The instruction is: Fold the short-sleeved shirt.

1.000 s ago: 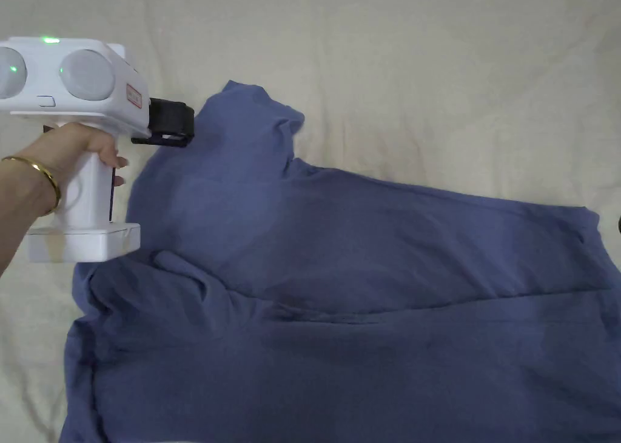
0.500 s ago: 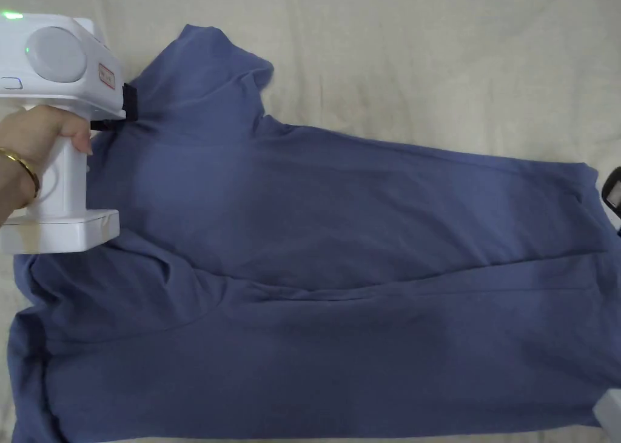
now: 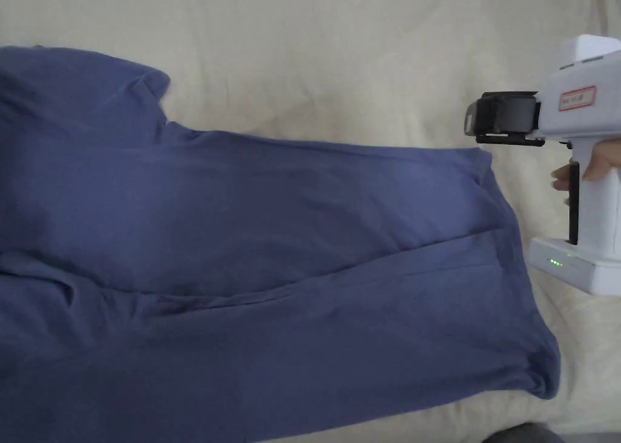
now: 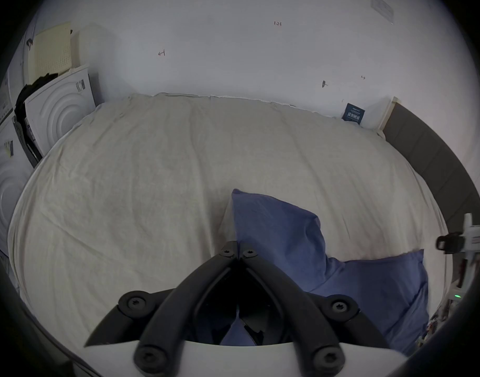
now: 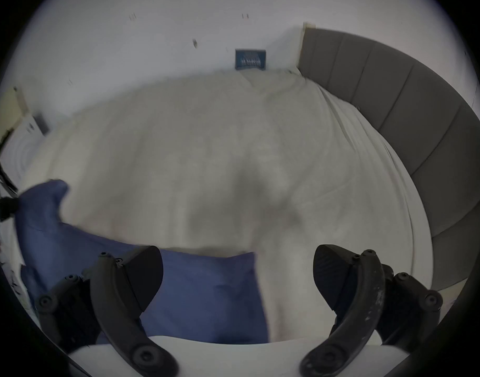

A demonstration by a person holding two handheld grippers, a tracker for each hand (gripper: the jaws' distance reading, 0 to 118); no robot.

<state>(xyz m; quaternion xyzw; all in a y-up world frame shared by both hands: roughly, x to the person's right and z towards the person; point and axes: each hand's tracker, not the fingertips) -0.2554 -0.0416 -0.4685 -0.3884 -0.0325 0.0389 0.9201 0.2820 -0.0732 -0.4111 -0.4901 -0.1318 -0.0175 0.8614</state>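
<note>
A blue short-sleeved shirt (image 3: 273, 232) lies spread on the bed, hem to the right, one sleeve (image 3: 79, 99) at the upper left. In the left gripper view, my left gripper (image 4: 237, 249) has its jaws together at the sleeve's (image 4: 277, 228) left edge, which looks pinched and slightly raised. My right gripper (image 3: 470, 123) hovers open just beyond the hem's upper corner (image 3: 482, 156). In the right gripper view its jaws (image 5: 237, 249) stand wide apart, the hem corner (image 5: 233, 274) lying below and between them. The left gripper (image 5: 5, 206) shows far off at the sleeve.
The cream sheet (image 3: 364, 50) covers the whole bed, with bare room behind the shirt. A grey padded headboard (image 5: 396, 116) runs along the right side. A white wall (image 4: 233, 43) stands behind, and white boxes (image 4: 56, 108) are stacked at the far left.
The head camera has swung right, so the shirt sits further left in the picture. The right gripper has come in beside the hem's upper corner.
</note>
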